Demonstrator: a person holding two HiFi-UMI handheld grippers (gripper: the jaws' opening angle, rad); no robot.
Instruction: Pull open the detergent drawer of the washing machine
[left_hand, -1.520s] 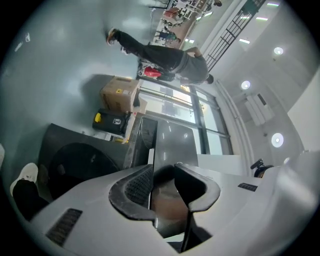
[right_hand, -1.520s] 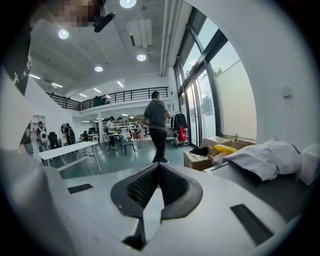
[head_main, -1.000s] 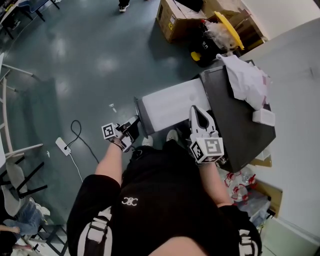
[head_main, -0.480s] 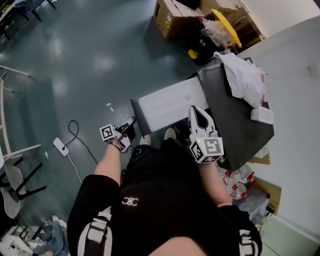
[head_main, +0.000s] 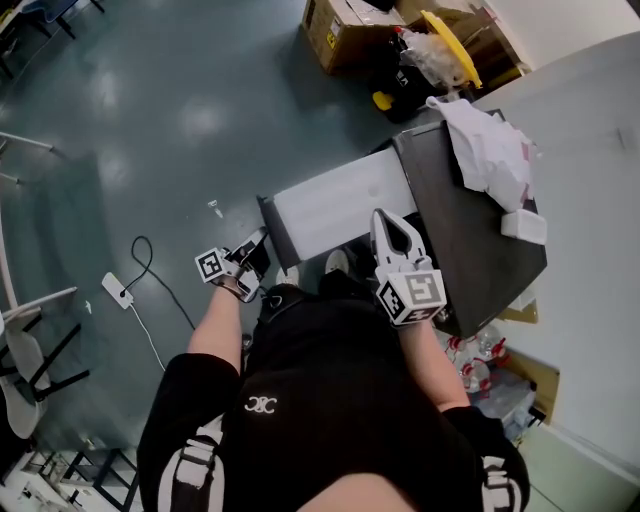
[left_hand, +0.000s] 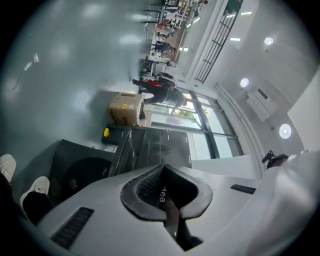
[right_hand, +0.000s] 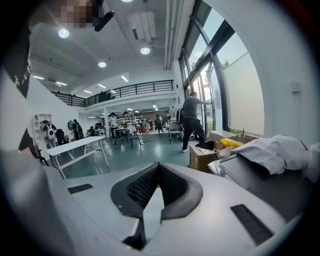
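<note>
Head view — both grippers pressed shut, nothing pinched.
Left gripper (head_main: 260, 243) sits just beside the dark front end of the white detergent drawer (head_main: 335, 205), which juts out of the dark washing machine (head_main: 470, 240) — right gripper (head_main: 383, 218) is where the two meet.

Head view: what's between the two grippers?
The person's white shoes on the floor, between left gripper and right gripper; the head view shows them.
</note>
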